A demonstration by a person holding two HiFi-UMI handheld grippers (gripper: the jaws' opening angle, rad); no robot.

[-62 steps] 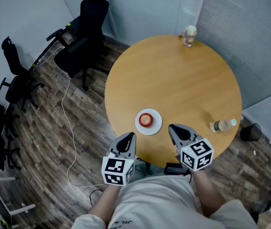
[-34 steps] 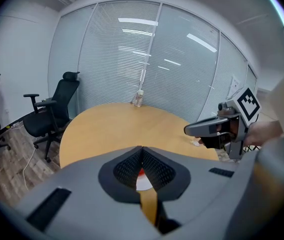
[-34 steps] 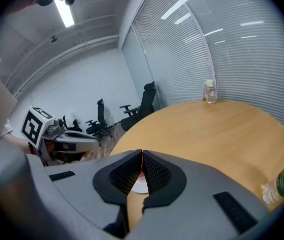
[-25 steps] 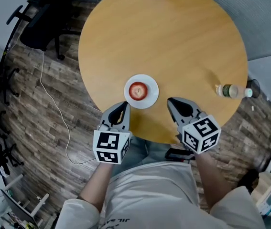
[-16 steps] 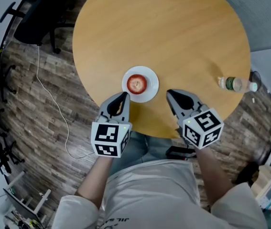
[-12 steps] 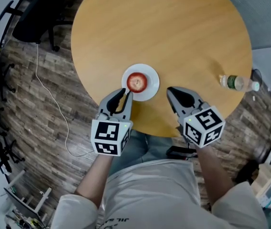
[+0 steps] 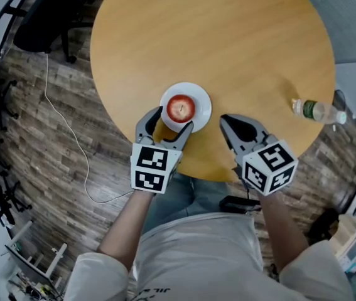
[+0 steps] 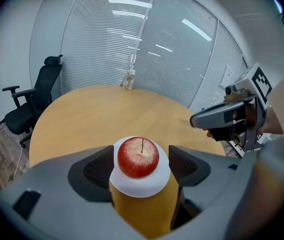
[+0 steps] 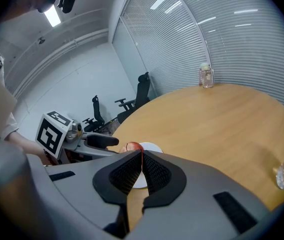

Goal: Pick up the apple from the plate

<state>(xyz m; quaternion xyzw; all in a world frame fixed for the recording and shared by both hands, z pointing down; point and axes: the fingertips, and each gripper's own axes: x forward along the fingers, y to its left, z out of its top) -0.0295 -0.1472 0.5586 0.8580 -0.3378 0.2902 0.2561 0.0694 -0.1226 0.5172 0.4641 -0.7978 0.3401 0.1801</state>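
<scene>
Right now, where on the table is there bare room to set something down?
Bare: the wide stretch of table from the plate to the far-edge jar, and between plate and lying bottle. Crowded: the near edge, where the left gripper, jaws opening, straddles the plate's rim, right gripper beside.

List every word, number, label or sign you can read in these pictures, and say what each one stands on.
No words or numbers can be read anywhere.
Left gripper (jaws opening, apple between their tips, ungripped): its cube shows square marker patterns, no letters.
Right gripper: its cube shows the same kind of pattern.
Bottle: label too small to read.
</scene>
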